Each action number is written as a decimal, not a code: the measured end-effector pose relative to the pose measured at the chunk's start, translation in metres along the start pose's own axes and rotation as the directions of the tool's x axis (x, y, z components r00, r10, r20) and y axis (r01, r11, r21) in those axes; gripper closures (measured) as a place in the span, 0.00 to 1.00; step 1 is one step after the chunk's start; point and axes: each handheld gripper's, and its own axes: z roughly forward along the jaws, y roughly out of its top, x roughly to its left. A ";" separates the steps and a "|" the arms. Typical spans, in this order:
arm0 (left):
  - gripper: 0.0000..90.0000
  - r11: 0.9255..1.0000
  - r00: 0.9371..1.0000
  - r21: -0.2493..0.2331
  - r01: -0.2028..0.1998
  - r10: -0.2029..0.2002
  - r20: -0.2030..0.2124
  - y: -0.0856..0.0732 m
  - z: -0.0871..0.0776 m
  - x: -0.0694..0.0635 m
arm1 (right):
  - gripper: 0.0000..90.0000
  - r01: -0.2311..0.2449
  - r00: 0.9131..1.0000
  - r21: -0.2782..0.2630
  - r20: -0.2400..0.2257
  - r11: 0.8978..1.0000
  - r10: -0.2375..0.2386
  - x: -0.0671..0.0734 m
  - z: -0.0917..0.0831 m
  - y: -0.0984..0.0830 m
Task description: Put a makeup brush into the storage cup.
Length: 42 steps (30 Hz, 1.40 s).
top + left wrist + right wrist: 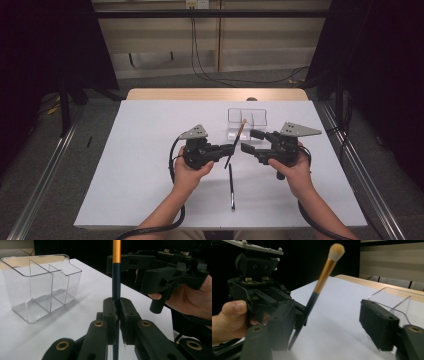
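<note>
Both forearms come in from the bottom of the high view, hands side by side and level above the table. The left gripper (226, 150) points right toward its partner, jaws clamped tight – in the left gripper view the pads meet with barely a slit between them. The right gripper (250, 141) faces left, jaws standing apart – one pad (379, 325) sits well clear of the other.

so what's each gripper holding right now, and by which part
The left gripper clamps the makeup brush low on its dark handle, bristles up. The right gripper holds nothing; its jaws stand apart, off the brush.
</note>
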 end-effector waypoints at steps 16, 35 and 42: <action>0.93 0.999 0.999 0.005 -0.037 0.037 0.007 -0.001 0.002 -0.003 | 0.86 -0.143 0.987 -0.031 -0.072 0.989 0.141 0.008 0.019 0.004; 0.60 0.983 0.988 -0.100 -0.152 0.152 -0.003 -0.001 -0.001 -0.003 | 0.93 -0.123 0.990 -0.086 -0.084 0.989 0.115 0.008 0.011 0.013; 0.29 0.985 0.987 -0.059 -0.161 0.160 -0.021 0.002 0.001 0.002 | 0.93 -0.110 0.992 -0.087 -0.074 0.990 0.103 0.006 0.006 0.013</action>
